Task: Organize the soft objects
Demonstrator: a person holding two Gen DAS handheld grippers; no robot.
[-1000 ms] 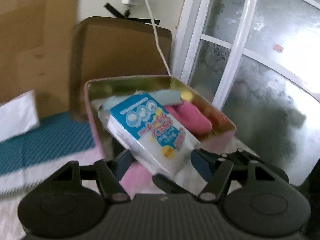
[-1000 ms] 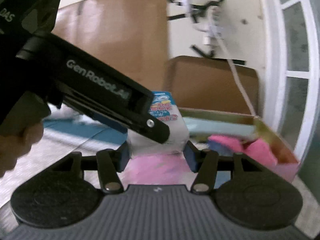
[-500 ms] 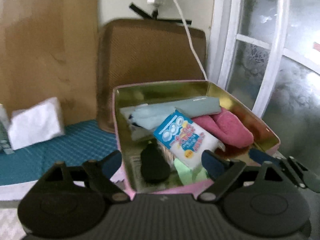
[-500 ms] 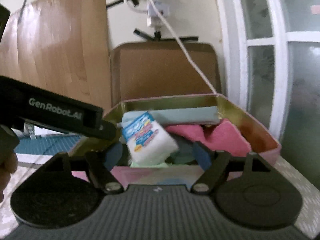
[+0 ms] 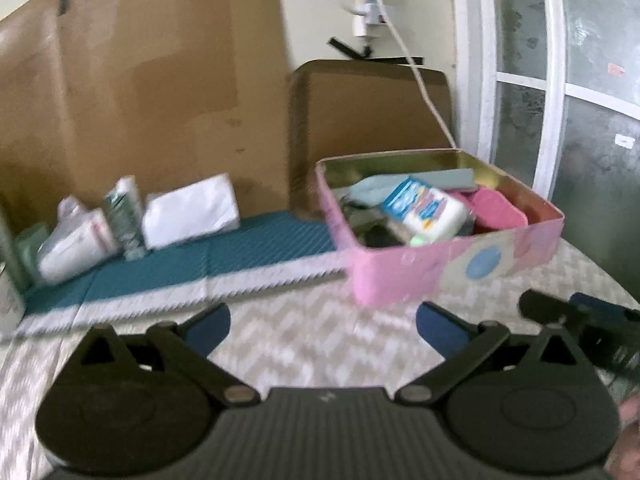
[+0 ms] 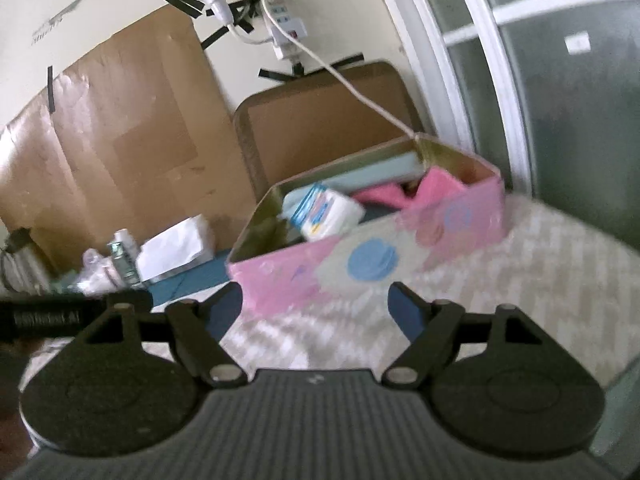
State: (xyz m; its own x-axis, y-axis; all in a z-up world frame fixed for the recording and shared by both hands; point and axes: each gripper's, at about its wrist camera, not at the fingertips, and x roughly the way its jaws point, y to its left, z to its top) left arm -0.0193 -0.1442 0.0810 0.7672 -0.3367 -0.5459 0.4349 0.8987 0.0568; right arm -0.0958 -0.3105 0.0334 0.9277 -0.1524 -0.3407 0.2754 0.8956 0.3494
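A pink tin box (image 5: 452, 268) (image 6: 320, 276) stands on the patterned cloth. Inside it lie a white sponge pack with a blue label (image 5: 428, 210) (image 6: 328, 212), pink cloths (image 5: 500, 212) (image 6: 432, 188) and a pale blue cloth (image 5: 440, 178). My left gripper (image 5: 322, 326) is open and empty, well in front of the box and to its left. My right gripper (image 6: 316, 306) is open and empty, just in front of the box. The right gripper's tip shows at the right edge of the left wrist view (image 5: 576, 314).
Several soft packs and a white tissue pack (image 5: 188, 210) (image 6: 172, 248) lie on a teal mat (image 5: 180, 268) at the back left. Cardboard sheets (image 5: 140, 80) lean on the wall. A white cable (image 5: 416, 80) hangs to the box. A glass door (image 5: 580, 100) is at right.
The left gripper let go of the sponge pack into the box. Both grippers have pulled back from the box, and both now stand open and empty.
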